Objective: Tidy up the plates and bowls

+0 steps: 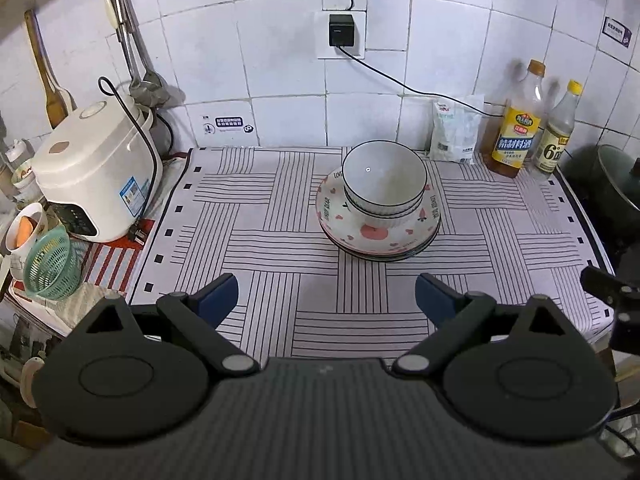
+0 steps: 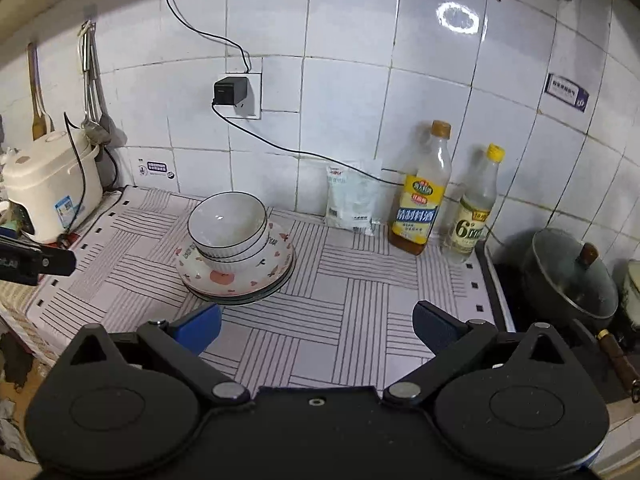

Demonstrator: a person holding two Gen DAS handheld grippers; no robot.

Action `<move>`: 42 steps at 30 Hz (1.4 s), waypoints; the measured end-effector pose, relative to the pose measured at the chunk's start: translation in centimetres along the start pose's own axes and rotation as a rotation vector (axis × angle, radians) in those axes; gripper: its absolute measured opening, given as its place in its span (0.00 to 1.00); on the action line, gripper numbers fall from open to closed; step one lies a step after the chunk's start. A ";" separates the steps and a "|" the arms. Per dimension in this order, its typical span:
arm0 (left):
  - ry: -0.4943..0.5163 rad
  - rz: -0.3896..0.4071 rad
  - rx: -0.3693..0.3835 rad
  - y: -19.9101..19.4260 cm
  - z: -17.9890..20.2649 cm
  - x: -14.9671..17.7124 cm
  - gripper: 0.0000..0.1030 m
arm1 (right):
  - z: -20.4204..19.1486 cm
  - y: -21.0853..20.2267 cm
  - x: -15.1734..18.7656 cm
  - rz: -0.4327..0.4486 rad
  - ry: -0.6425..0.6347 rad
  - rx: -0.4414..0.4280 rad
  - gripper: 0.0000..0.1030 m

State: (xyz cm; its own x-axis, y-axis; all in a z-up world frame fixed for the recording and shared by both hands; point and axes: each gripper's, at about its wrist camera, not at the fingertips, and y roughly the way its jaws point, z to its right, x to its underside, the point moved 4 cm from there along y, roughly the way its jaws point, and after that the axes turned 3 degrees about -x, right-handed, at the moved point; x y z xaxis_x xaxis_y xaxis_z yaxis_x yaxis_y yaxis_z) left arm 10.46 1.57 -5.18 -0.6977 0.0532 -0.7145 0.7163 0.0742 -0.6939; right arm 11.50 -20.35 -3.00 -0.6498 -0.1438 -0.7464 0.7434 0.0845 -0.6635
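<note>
White tiled wall [image 1: 280,60] behind, striped cloth [image 1: 260,240] over the counter. On the cloth sits one stack: nested white bowls [image 1: 383,184] with dark rims on top of a pile of plates [image 1: 376,236], the top plate printed with pink hearts and a pink fruit.

My left gripper [image 1: 326,300] is over the near edge of the cloth, jaws spread wide, holding nothing. The stack lies ahead of it and slightly to the right, well apart from the blue fingertips [image 1: 218,294].

My right gripper [image 2: 316,330] is likewise wide open and empty. From this view the bowls [image 2: 227,226] and plates [image 2: 236,284] are ahead and to the left; the rim of the plate pile is near the left blue fingertip [image 2: 198,330] but not touching it.

Writing: the plate rim reads "LOVELY BEAR" in part. Amber bottle [image 2: 422,200] has a yellow label with large Chinese characters; I cannot read them for certain. Clear bottle [image 2: 474,212] with yellow cap shows a large "6" on its label. White pouch [image 2: 352,200] leans on the wall beside them; print too small to read. Rice cooker [image 1: 94,176] at the left carries a blue sticker, illegible. Black charger [image 1: 340,31] sits in the wall socket. Lidded pot [image 2: 572,276] stands at the far right, off the cloth.
</note>
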 end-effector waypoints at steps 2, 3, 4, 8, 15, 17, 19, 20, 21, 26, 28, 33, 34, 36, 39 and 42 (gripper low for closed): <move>0.002 0.012 -0.007 0.0 0.0 0.2 0.93 | -0.1 0.2 0.2 0.000 0.000 0.011 1.00; 0.001 0.012 -0.010 0.0 0.0 0.3 0.93 | -0.1 0.4 0.4 -0.001 0.003 0.013 1.00; -0.003 0.011 -0.010 0.0 0.0 0.4 0.93 | -0.1 0.5 0.5 -0.002 0.010 0.014 1.00; -0.008 0.028 -0.028 0.3 -0.1 1.0 0.93 | 0.0 0.7 0.8 -0.013 0.052 0.009 1.00; -0.019 0.030 -0.080 1.2 -0.5 1.8 0.93 | -1.1 0.3 0.8 -0.036 0.032 0.012 1.00; -0.020 0.036 -0.086 1.3 -0.6 1.9 0.93 | -1.3 0.2 0.9 -0.036 0.034 0.005 1.00; -0.018 0.045 -0.078 1.3 -0.5 1.9 0.93 | -1.3 0.2 0.8 -0.038 0.037 0.007 1.00; -0.017 0.054 -0.066 1.1 -0.5 1.9 0.93 | -1.3 0.3 0.9 -0.041 0.041 0.011 1.00; -0.015 0.062 -0.058 1.0 -0.4 1.9 0.93 | -1.2 0.4 0.9 -0.047 0.045 0.015 1.00; -0.002 0.095 -0.067 0.7 -0.2 1.7 0.93 | 0.0 0.9 1.1 -0.074 0.099 0.026 1.00; -0.002 0.089 -0.063 0.8 -0.2 1.7 0.93 | 0.3 1.1 1.2 -0.082 0.119 0.018 1.00; -0.008 0.076 -0.060 1.0 -0.5 1.7 0.93 | 0.3 1.4 1.3 -0.088 0.132 0.014 1.00; -0.008 0.075 -0.060 1.0 -0.5 1.7 0.93 | 0.3 1.5 1.3 -0.089 0.132 0.013 1.00; -0.009 0.075 -0.058 1.0 -0.6 1.6 0.93 | 0.1 1.6 1.4 -0.095 0.130 0.013 1.00; 0.000 0.083 -0.042 0.9 -0.5 1.6 0.93 | 0.0 1.7 1.4 -0.098 0.127 0.012 1.00; -0.001 0.085 -0.039 0.8 -0.5 1.6 0.93 | 0.2 1.7 1.3 -0.106 0.149 -0.011 1.00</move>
State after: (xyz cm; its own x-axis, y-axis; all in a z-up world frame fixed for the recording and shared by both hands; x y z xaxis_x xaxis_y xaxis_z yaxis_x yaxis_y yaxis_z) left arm 9.94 2.18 -6.84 -0.6344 0.0596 -0.7707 0.7716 0.1085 -0.6268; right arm 11.89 -20.61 -5.09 -0.7410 -0.0048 -0.6715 0.6686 0.0872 -0.7385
